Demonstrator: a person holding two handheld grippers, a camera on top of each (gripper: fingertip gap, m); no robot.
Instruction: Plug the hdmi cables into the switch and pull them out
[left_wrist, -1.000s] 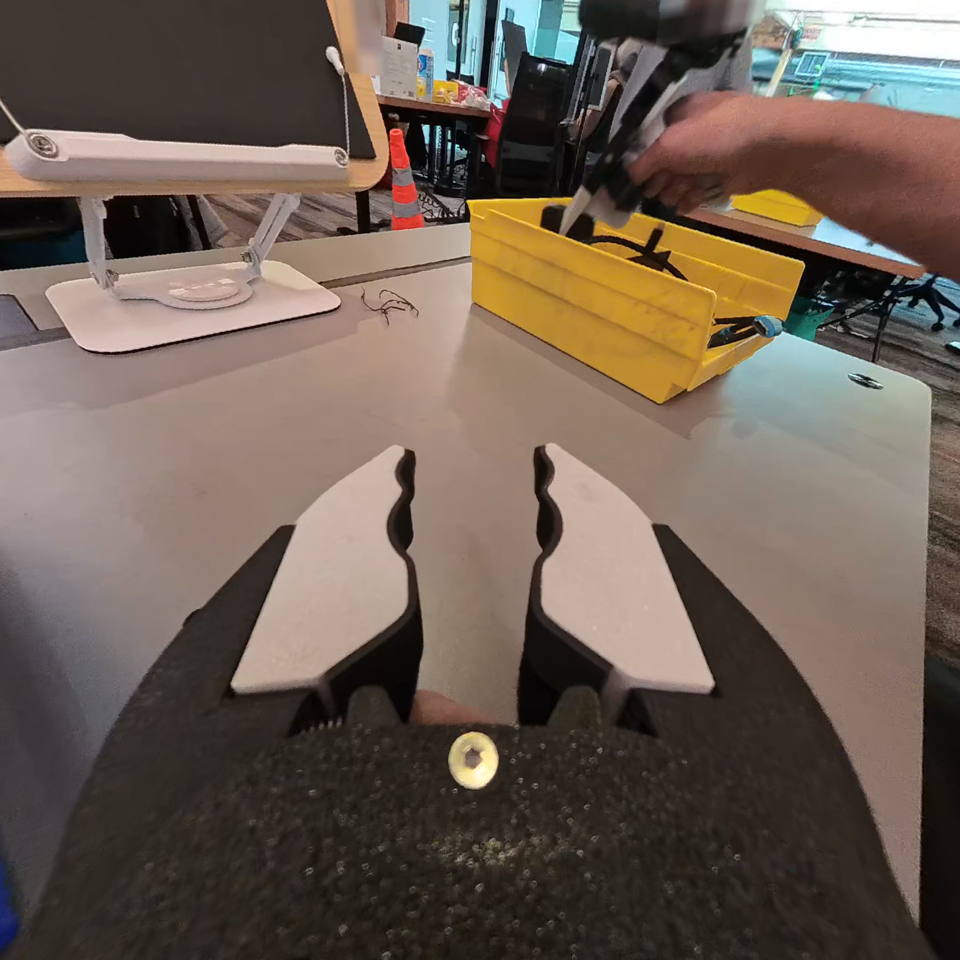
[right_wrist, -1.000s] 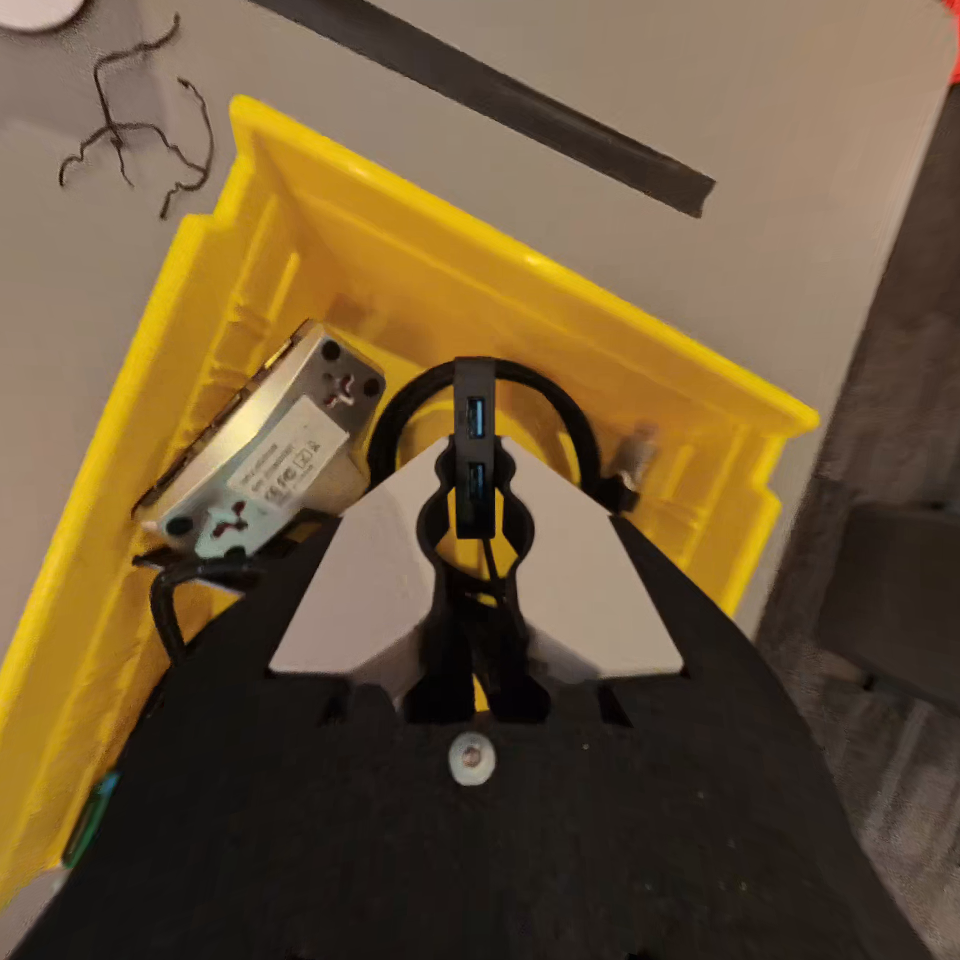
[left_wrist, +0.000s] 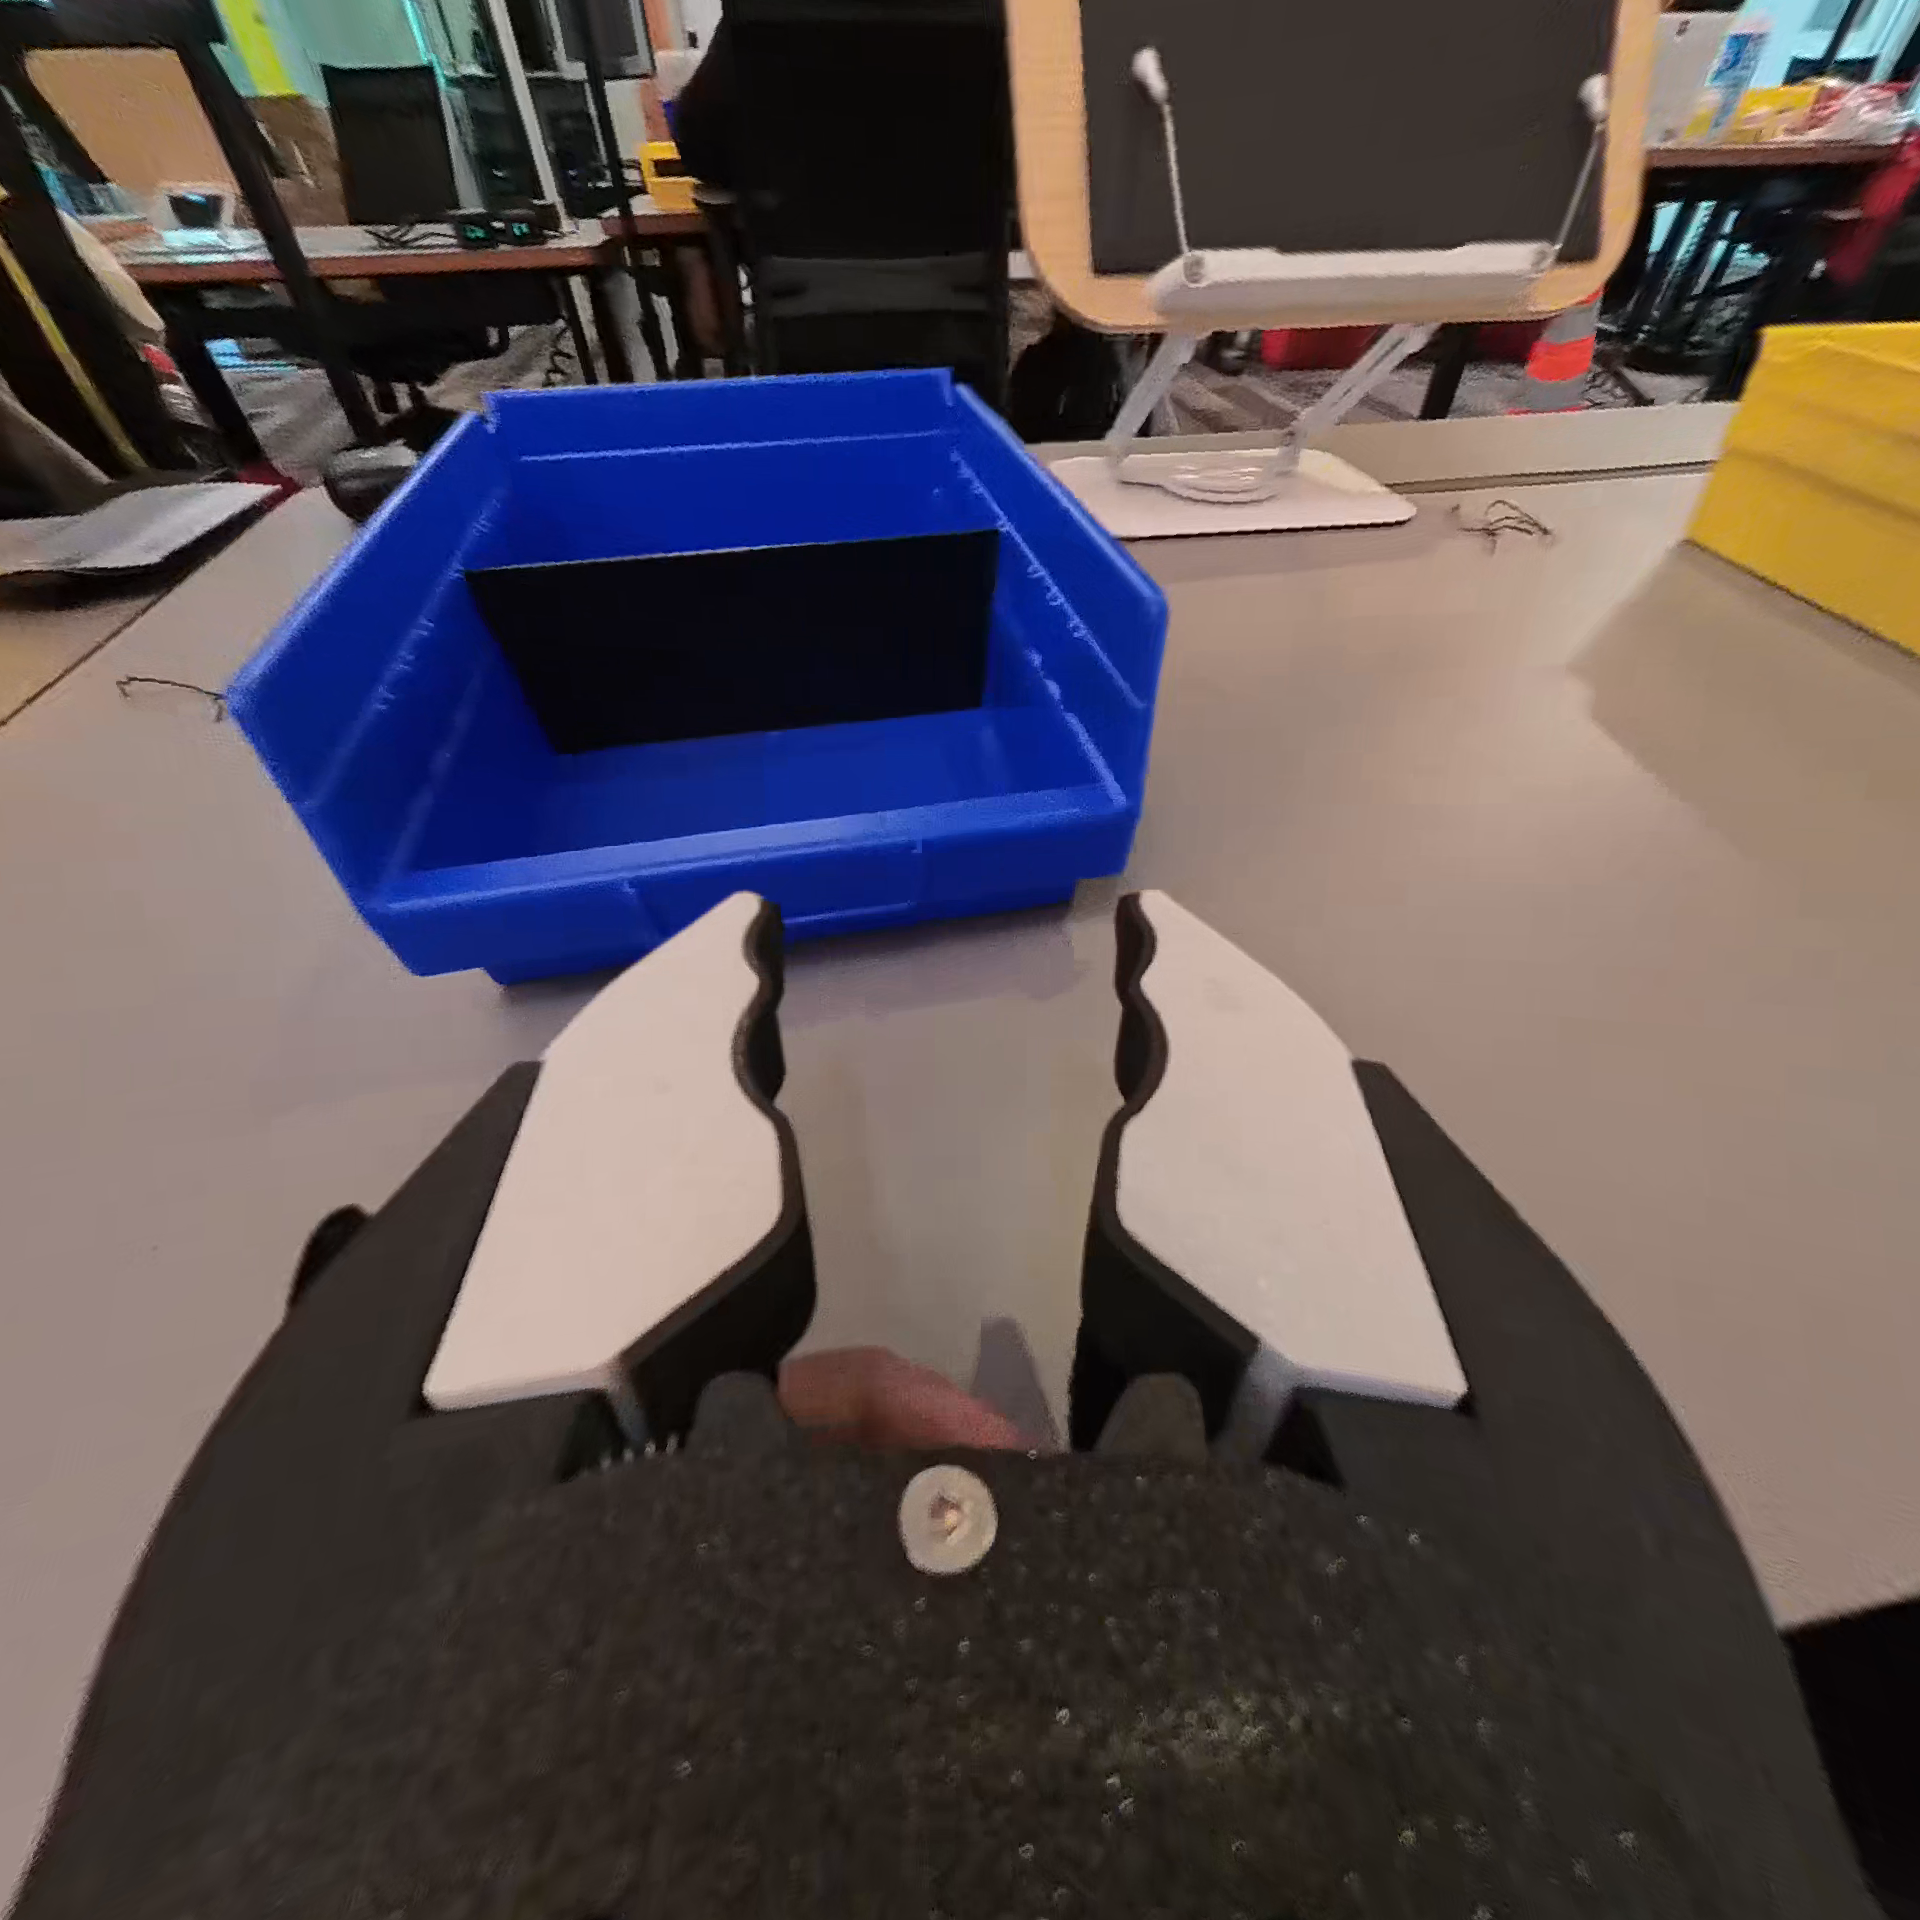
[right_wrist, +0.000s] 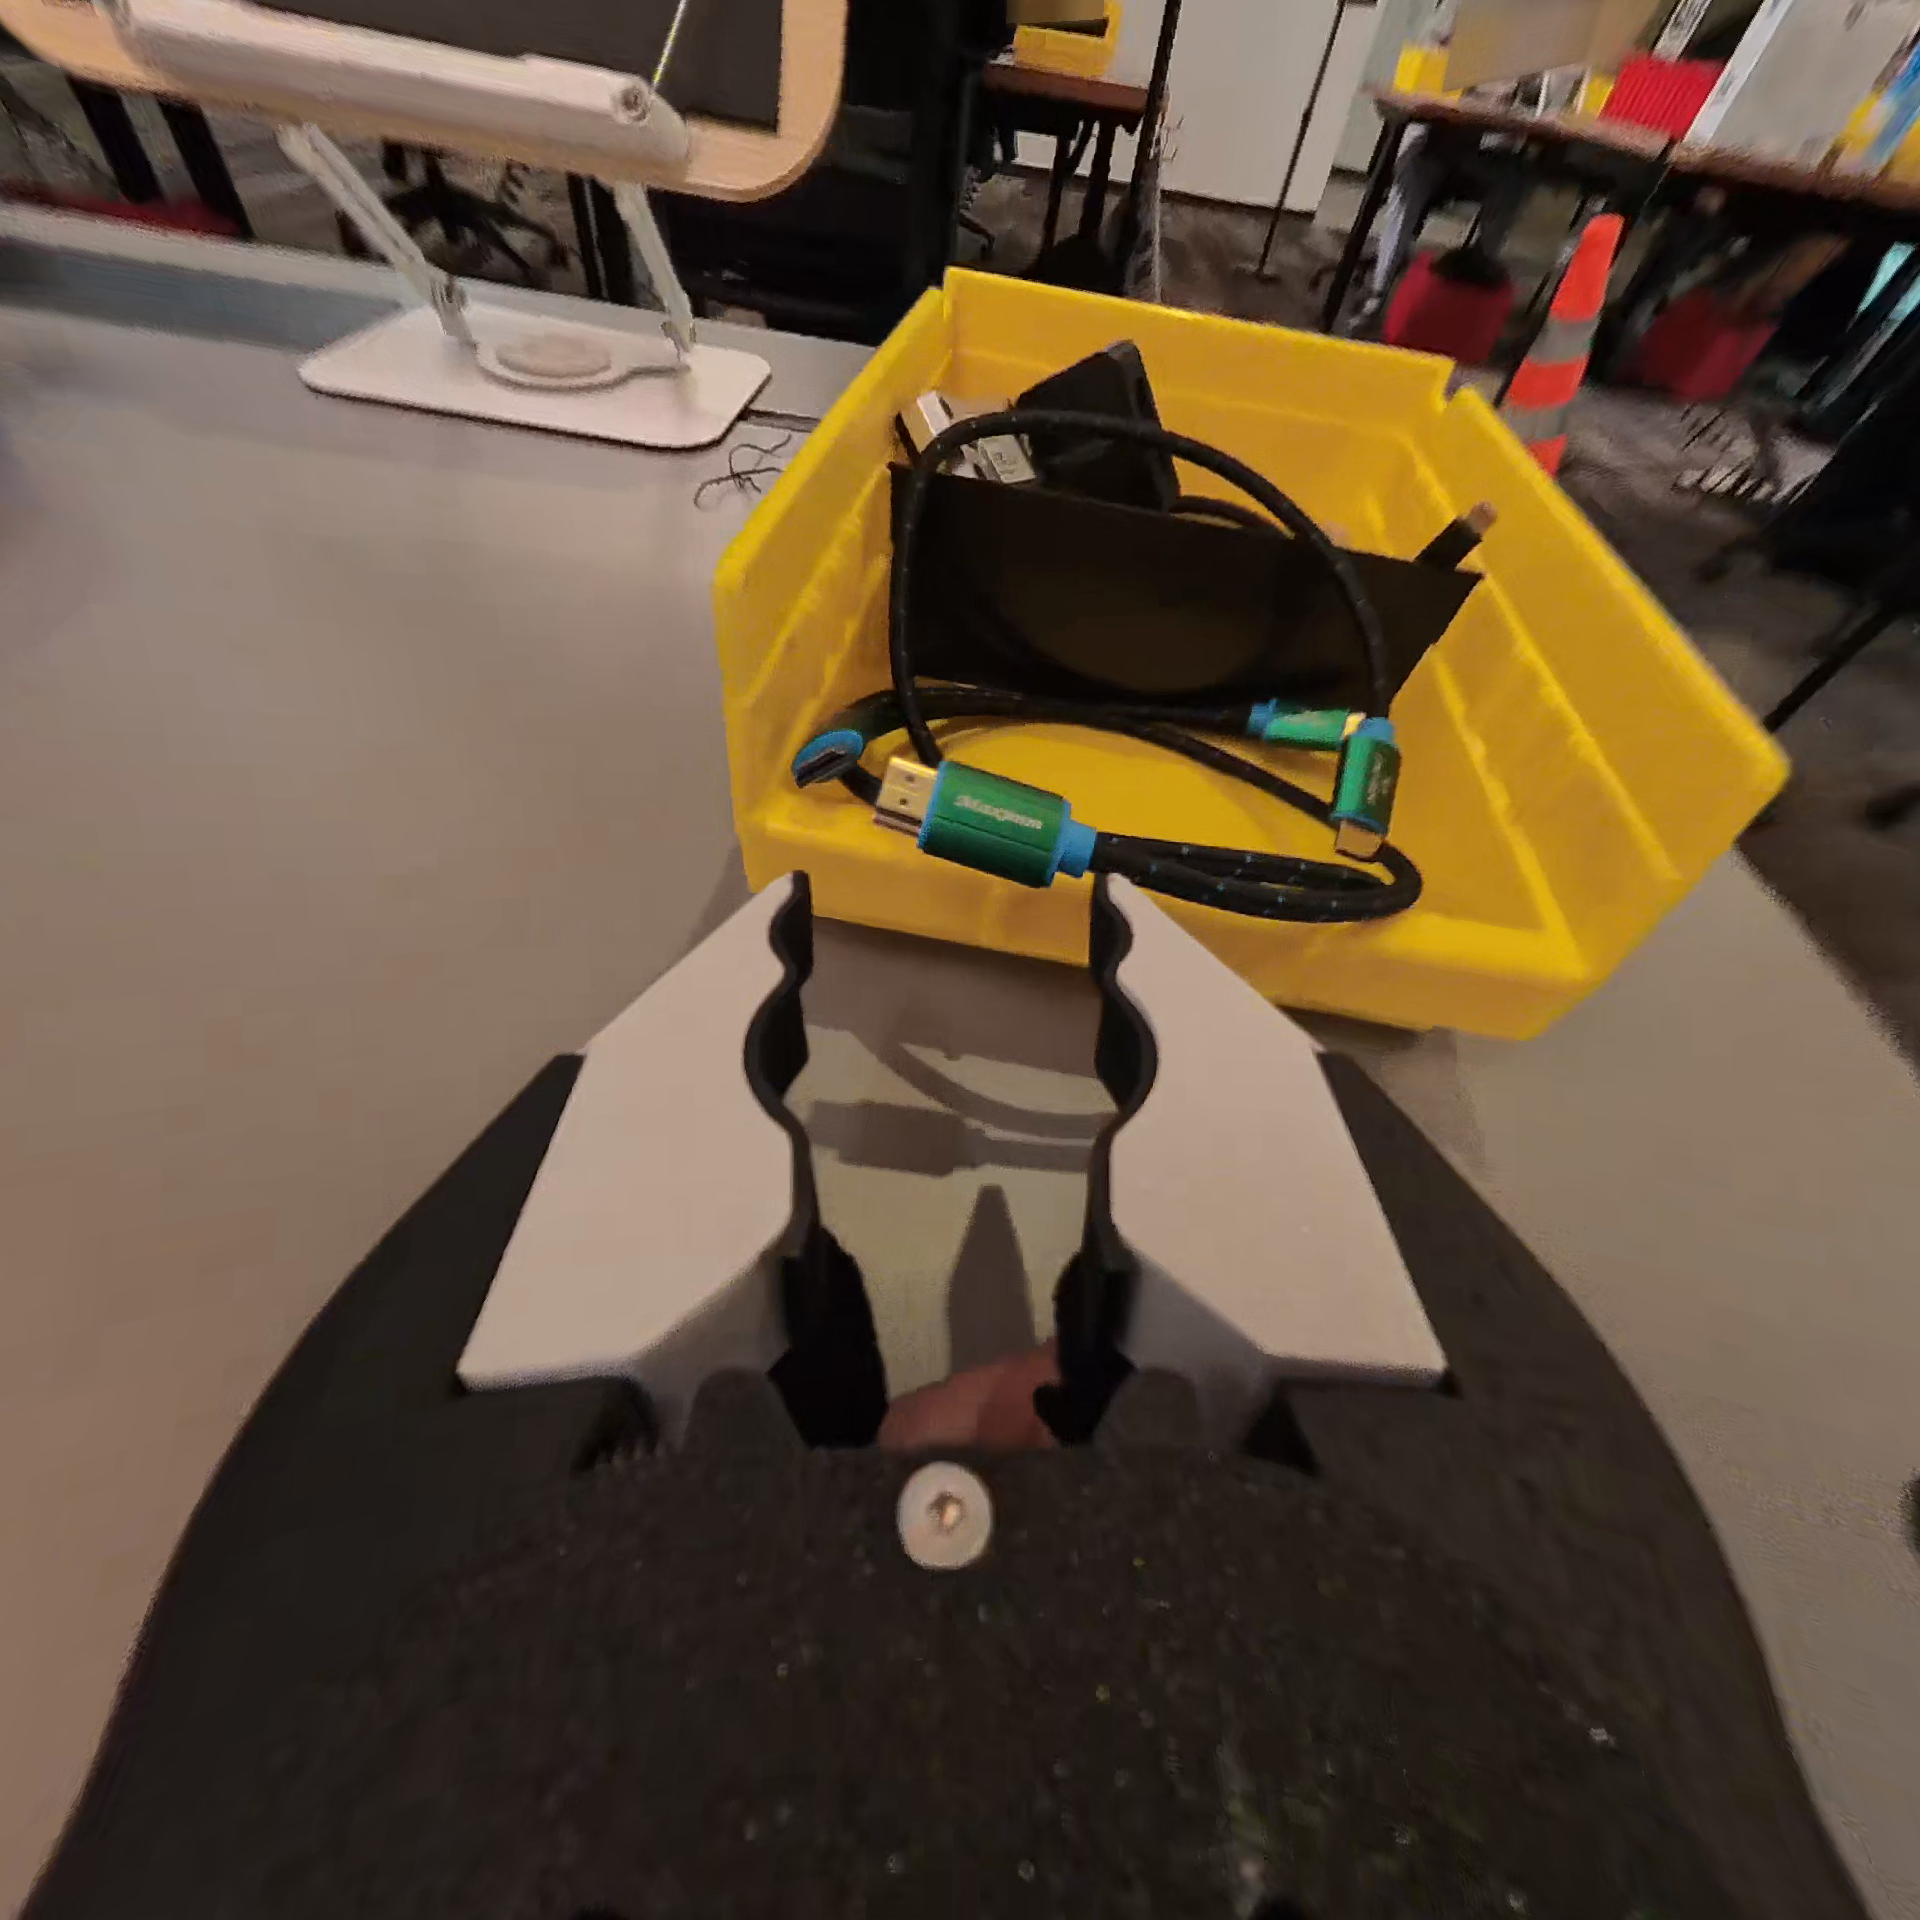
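Left gripper (left_wrist: 948, 935) sits low over the grey table (left_wrist: 1455, 883), fingers (left_wrist: 665, 1122) spread apart, nothing between them, only bare tabletop showing in the gap. Just beyond its tips is a blue bin (left_wrist: 727, 862), open front facing the gripper, with a black divider (left_wrist: 727, 644) standing upright across its middle; the near compartment shows only blue floor, the space behind the divider is hidden. Far right of that, a white tablet stand (left_wrist: 1236, 488) holds a wood-framed dark panel, and the edge of the yellow bin (left_wrist: 1829, 488) shows at the right border. Right gripper (right_wrist: 945, 904) is also low over the table, fingers apart and holding nothing, tips just short of the yellow bin's near lip. HDMI cables (right_wrist: 1247, 873) lie in that bin's near compartment: black braided cord with green-and-blue plug housings, one gold-tipped plug (right_wrist: 977, 816) resting on the near-left lip pointing left, another green plug (right_wrist: 1366, 779) on the right side pointing down, a third partly visible behind it. A black divider crosses this bin too; one cable loops over it into the far compartment. In the far-left corner behind the divider sits a silver box, likely the switch (right_wrist: 961, 436), next to a dark object I can't identify. Orange cone (right_wrist: 1558, 343) stands on the floor, far right.
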